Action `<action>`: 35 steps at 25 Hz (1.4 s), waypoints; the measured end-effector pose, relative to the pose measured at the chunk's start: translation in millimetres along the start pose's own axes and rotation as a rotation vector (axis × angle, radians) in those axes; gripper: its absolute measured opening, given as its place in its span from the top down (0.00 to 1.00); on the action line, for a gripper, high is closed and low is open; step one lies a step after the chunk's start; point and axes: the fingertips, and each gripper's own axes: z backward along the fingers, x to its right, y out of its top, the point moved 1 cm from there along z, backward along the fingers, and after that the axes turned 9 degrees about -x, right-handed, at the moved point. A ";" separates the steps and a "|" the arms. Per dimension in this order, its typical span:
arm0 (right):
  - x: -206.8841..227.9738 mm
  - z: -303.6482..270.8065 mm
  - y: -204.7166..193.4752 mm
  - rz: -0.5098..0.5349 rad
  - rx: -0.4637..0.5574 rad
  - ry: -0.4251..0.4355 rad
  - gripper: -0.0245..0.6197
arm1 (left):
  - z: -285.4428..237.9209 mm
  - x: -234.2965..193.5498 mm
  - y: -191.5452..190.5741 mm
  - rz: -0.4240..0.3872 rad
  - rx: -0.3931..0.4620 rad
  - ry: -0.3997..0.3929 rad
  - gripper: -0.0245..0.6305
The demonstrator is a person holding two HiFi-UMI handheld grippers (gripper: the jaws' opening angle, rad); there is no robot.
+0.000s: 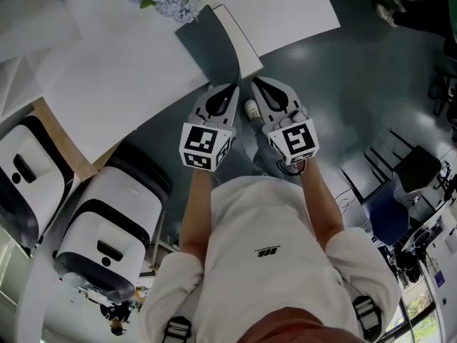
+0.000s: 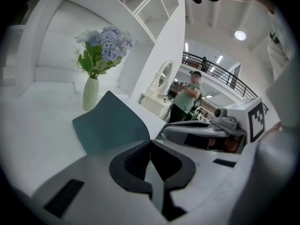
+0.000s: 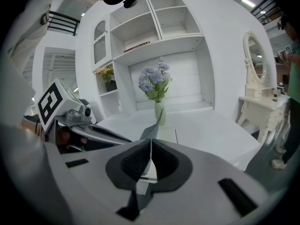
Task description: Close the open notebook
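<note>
Holding both tools side by side at the table's near edge, the operator is keeping them level with each other. The left gripper (image 2: 151,142) is showing its jaws drawn fully together, with nothing visible between the pads. The near corner of the teal cover (image 2: 112,123) is ending right at their tips.

The right gripper (image 3: 151,140) is also showing its jaws together. The cover, seen edge-on in that view, is running down into the slit between them and appears clamped there.

The notebook (image 1: 211,48) is lying at the near edge of the white table (image 1: 128,77). Its cover is standing raised and curved, and a white page is showing to its right.

Farther back, a pale green vase (image 2: 91,93) is holding blue-violet flowers (image 2: 105,43). Beyond it, white shelves (image 3: 154,27) are lining the wall. A dressing table with an oval mirror (image 3: 255,64) is standing to the right.
</note>
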 end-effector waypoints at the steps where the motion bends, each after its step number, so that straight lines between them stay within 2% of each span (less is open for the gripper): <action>1: 0.8 0.2 -0.8 -0.004 0.000 -0.005 0.97 | -1.9 0.1 -0.3 -0.003 -0.004 -0.004 0.96; 28: 44.7 13.3 -21.8 -0.118 -0.006 -0.132 0.97 | -64.5 22.6 8.5 -0.098 -0.081 -0.139 0.96; 35: 48.7 15.5 -24.8 -0.131 -0.007 -0.149 0.97 | -77.0 26.4 7.0 -0.111 -0.101 -0.143 0.96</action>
